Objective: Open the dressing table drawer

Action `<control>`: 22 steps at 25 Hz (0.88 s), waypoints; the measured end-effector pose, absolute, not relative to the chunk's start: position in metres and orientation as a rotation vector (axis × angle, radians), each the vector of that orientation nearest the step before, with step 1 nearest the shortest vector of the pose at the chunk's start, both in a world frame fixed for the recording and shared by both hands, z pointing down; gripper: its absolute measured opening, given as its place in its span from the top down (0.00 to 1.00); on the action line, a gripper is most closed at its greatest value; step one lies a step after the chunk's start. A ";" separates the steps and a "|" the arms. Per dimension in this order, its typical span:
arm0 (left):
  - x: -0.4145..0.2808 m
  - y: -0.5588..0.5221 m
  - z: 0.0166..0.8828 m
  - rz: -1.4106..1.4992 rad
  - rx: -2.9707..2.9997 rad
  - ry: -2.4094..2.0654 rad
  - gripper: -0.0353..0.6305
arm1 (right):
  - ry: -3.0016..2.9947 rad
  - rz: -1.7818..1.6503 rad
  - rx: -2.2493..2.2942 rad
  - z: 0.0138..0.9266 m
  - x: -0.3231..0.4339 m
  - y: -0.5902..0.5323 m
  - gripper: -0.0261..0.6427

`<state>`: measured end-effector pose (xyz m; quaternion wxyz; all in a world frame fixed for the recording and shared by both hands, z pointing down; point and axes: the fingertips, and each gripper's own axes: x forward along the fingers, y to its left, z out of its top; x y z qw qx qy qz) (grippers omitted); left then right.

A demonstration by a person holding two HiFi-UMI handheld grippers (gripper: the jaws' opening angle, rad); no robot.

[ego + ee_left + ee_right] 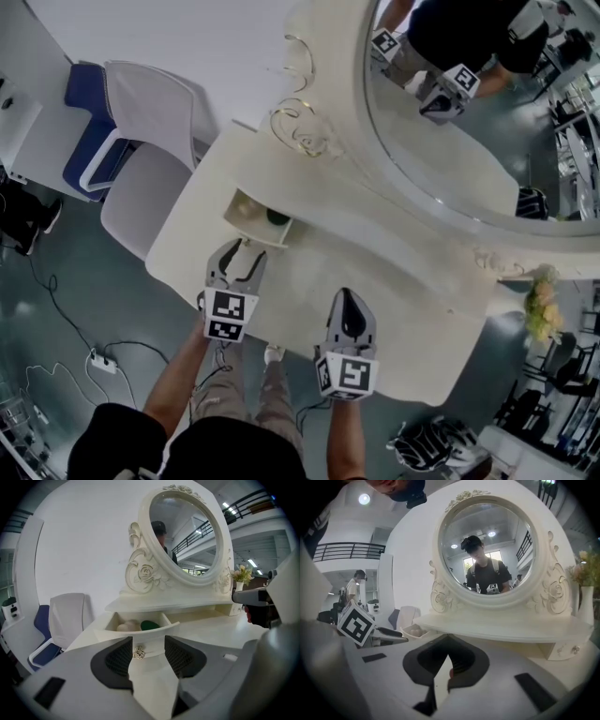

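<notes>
The cream dressing table (pixel 403 309) has its left small drawer (pixel 236 204) pulled out. Inside lie a dark green item (pixel 277 217) and pale round things (pixel 126 626). My left gripper (pixel 244 258) sits just in front of this drawer and is open. In the left gripper view its jaws (pixel 146 651) stand either side of the small metal knob (pixel 138 653) on the drawer front (pixel 152 637), with the pads clear of the knob. My right gripper (pixel 347 305) hovers over the tabletop to the right. Its tips (pixel 447 656) meet, with nothing held.
A large oval mirror (pixel 469 112) in a carved frame stands at the back of the table. Another small drawer (pixel 562 649) under the shelf at the right is closed. A vase of flowers (pixel 536 300) stands at the table's right end. A white chair (pixel 141 159) and floor cables (pixel 94 361) lie to the left.
</notes>
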<state>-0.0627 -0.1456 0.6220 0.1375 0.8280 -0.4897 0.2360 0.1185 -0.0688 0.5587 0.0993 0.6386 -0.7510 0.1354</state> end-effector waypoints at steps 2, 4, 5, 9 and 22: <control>-0.060 -0.145 0.614 0.679 2.410 -1.413 0.63 | -2.215 0.389 1.907 0.552 0.123 -0.067 0.96; -0.056 -0.144 0.606 0.675 2.426 -1.407 0.64 | -2.207 0.375 1.922 0.546 0.128 -0.065 0.96; -0.053 -0.143 0.601 0.671 2.435 -1.404 0.64 | -2.201 0.368 1.928 0.544 0.131 -0.064 0.96; -0.040 -0.141 0.580 0.644 2.476 -1.384 0.65 | -2.185 0.340 1.950 0.532 0.141 -0.059 0.96; 0.010 -0.129 0.479 0.497 2.652 -1.344 0.74 | -2.184 0.232 2.040 0.469 0.170 -0.057 0.96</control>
